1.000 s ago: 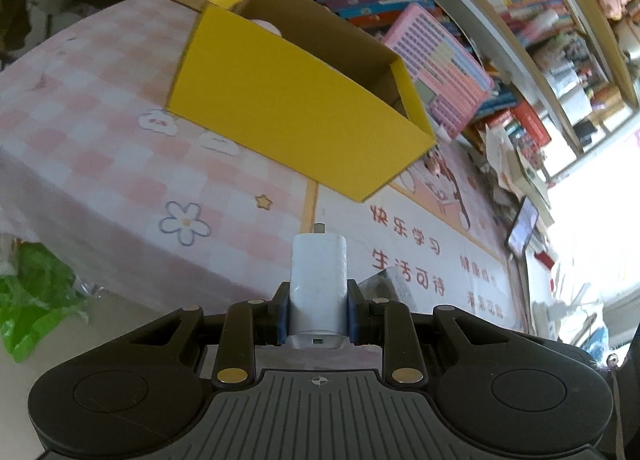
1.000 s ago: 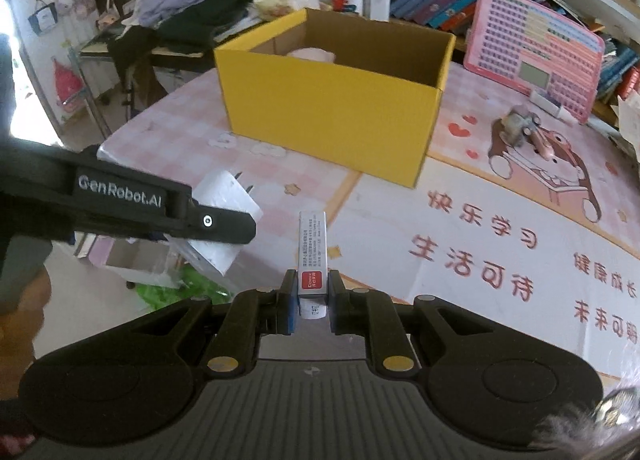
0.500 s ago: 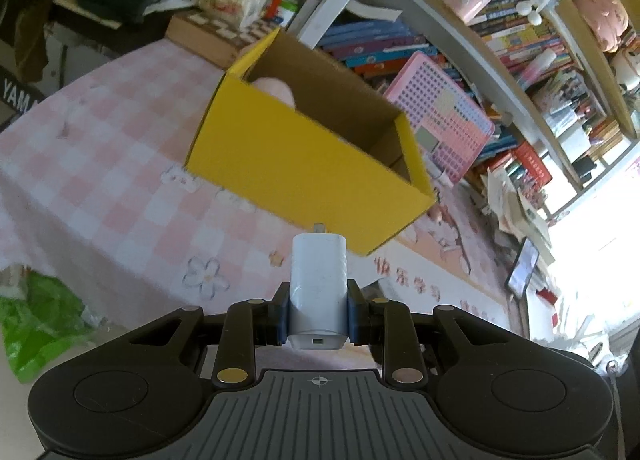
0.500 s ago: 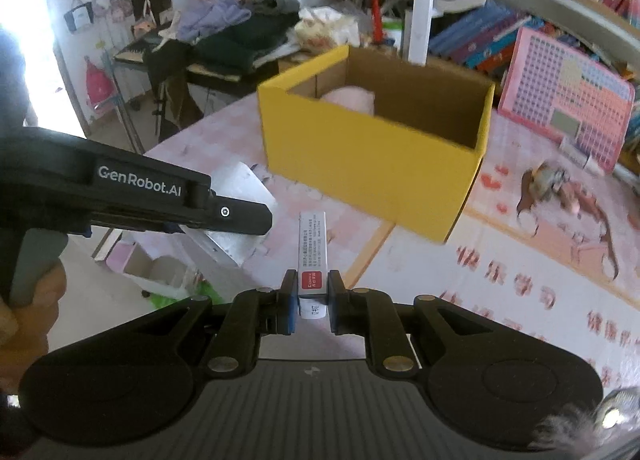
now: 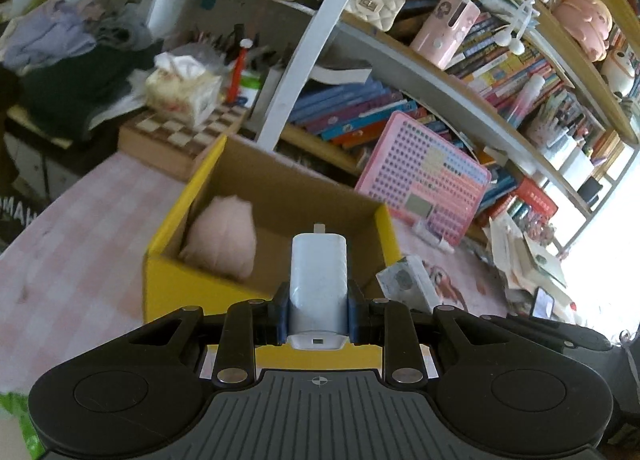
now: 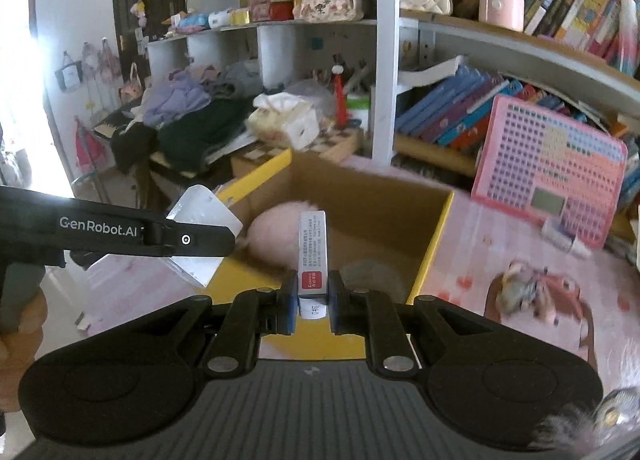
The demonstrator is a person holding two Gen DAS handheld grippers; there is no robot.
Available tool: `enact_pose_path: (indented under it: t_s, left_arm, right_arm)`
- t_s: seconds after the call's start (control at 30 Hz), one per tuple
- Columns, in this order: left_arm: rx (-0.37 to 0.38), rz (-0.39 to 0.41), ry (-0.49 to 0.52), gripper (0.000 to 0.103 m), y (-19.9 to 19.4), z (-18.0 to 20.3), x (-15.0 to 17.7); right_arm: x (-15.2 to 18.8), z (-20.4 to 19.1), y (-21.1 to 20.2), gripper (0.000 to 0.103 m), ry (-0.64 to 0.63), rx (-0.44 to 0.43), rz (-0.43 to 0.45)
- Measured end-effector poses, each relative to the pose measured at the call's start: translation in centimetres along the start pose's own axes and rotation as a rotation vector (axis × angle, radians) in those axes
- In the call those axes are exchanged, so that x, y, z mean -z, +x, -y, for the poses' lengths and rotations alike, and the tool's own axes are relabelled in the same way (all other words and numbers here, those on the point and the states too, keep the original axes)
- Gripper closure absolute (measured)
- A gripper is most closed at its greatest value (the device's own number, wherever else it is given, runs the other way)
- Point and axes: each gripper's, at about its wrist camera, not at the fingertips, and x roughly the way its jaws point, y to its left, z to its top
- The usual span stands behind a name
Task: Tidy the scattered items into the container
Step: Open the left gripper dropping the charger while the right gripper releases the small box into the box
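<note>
A yellow cardboard box (image 5: pixel 172 278) stands open on the pink checked tablecloth, with a pink plush (image 5: pixel 224 238) inside; both also show in the right wrist view, the box (image 6: pixel 434 236) and plush (image 6: pixel 272 232). My left gripper (image 5: pixel 318 310) is shut on a white charger plug (image 5: pixel 319 284) and holds it above the box's near wall. My right gripper (image 6: pixel 313 306) is shut on a small narrow white carton with a red label (image 6: pixel 313 256), also over the near wall. The left gripper with its plug (image 6: pixel 200 236) shows at left in the right wrist view.
A pink peg-board toy (image 6: pixel 548 175) leans on the bookshelf behind the box. A small grey toy (image 6: pixel 520 286) lies on the printed mat at right. A tissue box (image 5: pixel 184 93) and a chessboard (image 5: pixel 176 135) sit behind the box. Clothes are piled at the far left.
Both grippers have risen and moved forward over the box with their items held; the box's inside and the pink plush now show.
</note>
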Motion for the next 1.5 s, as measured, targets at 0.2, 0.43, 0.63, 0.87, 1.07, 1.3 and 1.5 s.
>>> enact_pose_path:
  t_s: [0.2, 0.43, 0.63, 0.87, 1.07, 1.3, 1.5]
  left_arm:
    - [-0.014, -0.037, 0.013, 0.078, 4.9, 0.4, -2.9]
    - [-0.046, -0.181, 0.083, 0.078, 12.3, 0.2, -5.0]
    - [-0.061, -0.276, 0.043, 0.078, 16.6, -0.5, -5.2]
    - [-0.142, -0.387, 0.105, 0.078, 20.1, 0.1, -5.1]
    - [-0.170, -0.378, 0.120, 0.074, 20.1, 0.5, -5.1]
    - [-0.153, -0.340, 0.134, 0.056, 19.0, 1.3, -5.7]
    - [-0.173, -0.269, 0.121, 0.044, 15.8, 1.3, -5.8]
  right_arm:
    - [-2.0, 2.2, 5.3, 0.089, -0.087, -0.027, -0.047]
    - [-2.4, 3.0, 11.5, 0.089, -0.257, -0.036, -0.198]
    - [-1.5, 1.9, 14.7, 0.089, -0.514, -0.027, -0.323]
    - [-1.5, 1.8, 16.7, 0.089, -0.550, -0.059, -0.359]
    - [-1.3, 2.9, 17.0, 0.088, -0.484, -0.076, -0.368]
    - [-1.6, 3.1, 15.3, 0.056, -0.452, -0.047, -0.305]
    - [-2.0, 3.8, 12.7, 0.032, -0.360, -0.014, -0.217]
